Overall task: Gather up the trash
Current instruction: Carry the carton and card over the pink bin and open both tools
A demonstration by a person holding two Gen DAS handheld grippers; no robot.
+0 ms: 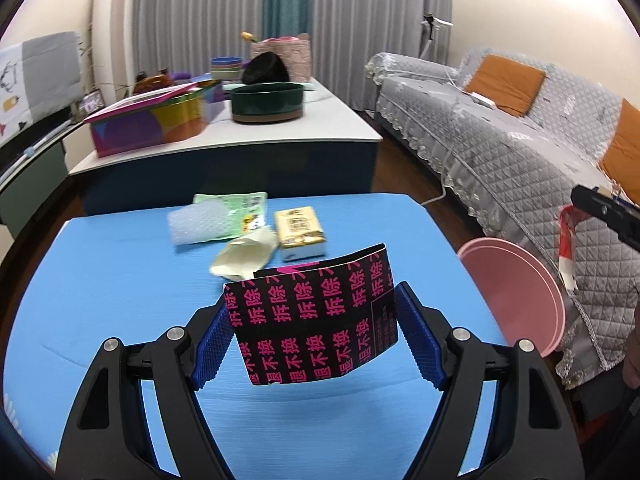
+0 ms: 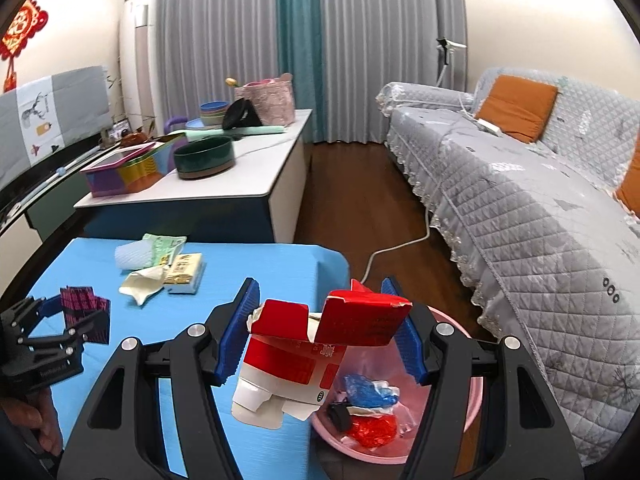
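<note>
My left gripper (image 1: 314, 334) is shut on a black card with pink characters (image 1: 316, 316) and holds it above the blue table (image 1: 120, 280); it also shows in the right wrist view (image 2: 86, 314). My right gripper (image 2: 326, 334) is shut on a torn red and white carton (image 2: 308, 360) and holds it at the table's right edge, beside and above the pink basin (image 2: 460, 424). The basin holds blue, red and white scraps. It also shows in the left wrist view (image 1: 520, 292). On the table lie a green packet (image 1: 236, 208), bubble wrap (image 1: 196, 226), a cream wrapper (image 1: 244, 256) and a yellow tissue pack (image 1: 300, 232).
A white-topped cabinet (image 2: 240, 184) behind the table carries a colourful box (image 2: 128, 168), a dark green bowl (image 2: 204, 158) and other items. A grey quilted sofa (image 2: 540, 220) with orange cushions stands at the right. A white cable (image 2: 396, 248) runs on the wooden floor.
</note>
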